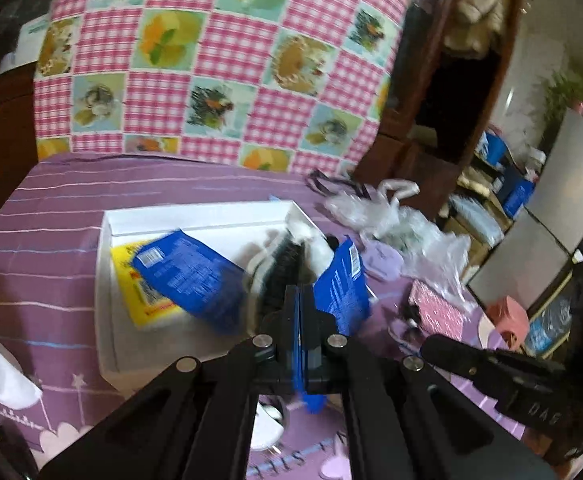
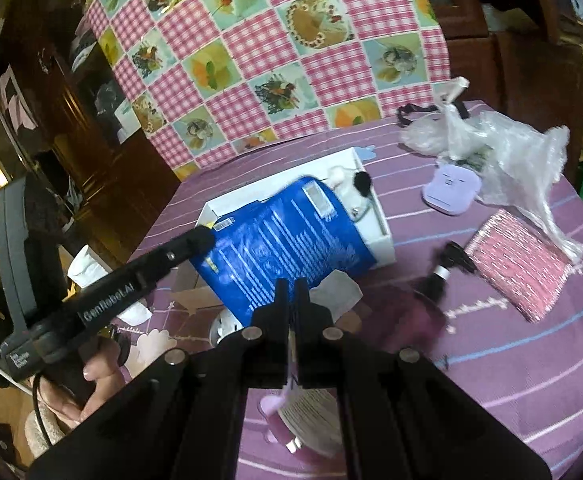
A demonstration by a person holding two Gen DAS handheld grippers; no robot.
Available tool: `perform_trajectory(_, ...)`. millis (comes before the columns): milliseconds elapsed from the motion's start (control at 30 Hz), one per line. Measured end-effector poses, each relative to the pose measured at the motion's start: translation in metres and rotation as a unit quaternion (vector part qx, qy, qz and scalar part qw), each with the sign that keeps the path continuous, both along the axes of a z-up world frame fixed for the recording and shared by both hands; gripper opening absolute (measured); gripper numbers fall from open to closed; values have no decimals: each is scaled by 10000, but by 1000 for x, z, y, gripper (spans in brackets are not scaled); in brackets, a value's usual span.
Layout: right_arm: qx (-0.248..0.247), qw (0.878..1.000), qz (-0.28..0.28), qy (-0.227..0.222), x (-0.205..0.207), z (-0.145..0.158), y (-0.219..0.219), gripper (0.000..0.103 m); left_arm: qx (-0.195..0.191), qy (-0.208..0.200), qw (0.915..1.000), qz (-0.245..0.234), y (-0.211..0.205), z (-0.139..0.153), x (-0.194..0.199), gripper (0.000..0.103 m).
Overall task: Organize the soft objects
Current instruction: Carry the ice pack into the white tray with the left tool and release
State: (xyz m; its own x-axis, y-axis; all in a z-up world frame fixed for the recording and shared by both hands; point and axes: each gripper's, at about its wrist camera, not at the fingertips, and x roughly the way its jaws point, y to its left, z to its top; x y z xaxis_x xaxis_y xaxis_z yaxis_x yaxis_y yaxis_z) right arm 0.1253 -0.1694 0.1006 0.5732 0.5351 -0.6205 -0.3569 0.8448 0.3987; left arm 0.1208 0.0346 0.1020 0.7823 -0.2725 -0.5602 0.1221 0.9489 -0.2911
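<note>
Left wrist view:
- Left gripper (image 1: 299,294) clenched, fingers pressed together on the thin edge of a blue packet (image 1: 343,280), held above the near right corner of the white box (image 1: 195,216).
- Counted: two blue packets, the second blue packet (image 1: 187,276) lying inside the box over one yellow packet (image 1: 143,300); one black-and-white fuzzy item (image 1: 283,264); one clear plastic bag (image 1: 415,228); one lilac case (image 1: 383,260); one pink pouch (image 1: 437,312).
- Right gripper (image 1: 437,346) cut off at the right edge; grip not readable here.
- Fuzzy item blurred, kind unclear.

Right wrist view:
- Right gripper (image 2: 291,286) clamped tight on a thin pink-and-white packet (image 2: 307,412), seen below the fingers, over the purple striped cloth (image 2: 491,360).
- Counted: one blue packet (image 2: 283,240), pinched by the left gripper (image 2: 199,238) over the white box (image 2: 383,240); one plastic bag (image 2: 503,148); one lilac case (image 2: 451,196); one pink pouch (image 2: 515,264).
- Box contents mostly hidden behind the blue packet.
- Hand (image 2: 91,376) partly visible under the left gripper's handle.
</note>
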Motion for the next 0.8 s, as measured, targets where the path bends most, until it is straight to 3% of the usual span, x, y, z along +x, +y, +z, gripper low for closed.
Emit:
perform_trajectory(200, -137, 9995, -4, 278, 41, -7, 22, 3, -294, 136, 9990, 324, 18, -4, 30, 0)
perform_trajectory(433, 43, 9985, -66, 549, 84, -15, 35, 3, -9, 310, 9957, 875, 47, -16, 55, 0)
perform_trajectory(633, 166, 9980, -27, 611, 108, -22, 50, 3, 182, 544, 9849, 1634, 79, -29, 60, 0)
perform_trajectory(800, 429, 9976, -60, 538, 117, -19, 52, 3, 503, 660, 9790, 1860, 85, -33, 61, 0)
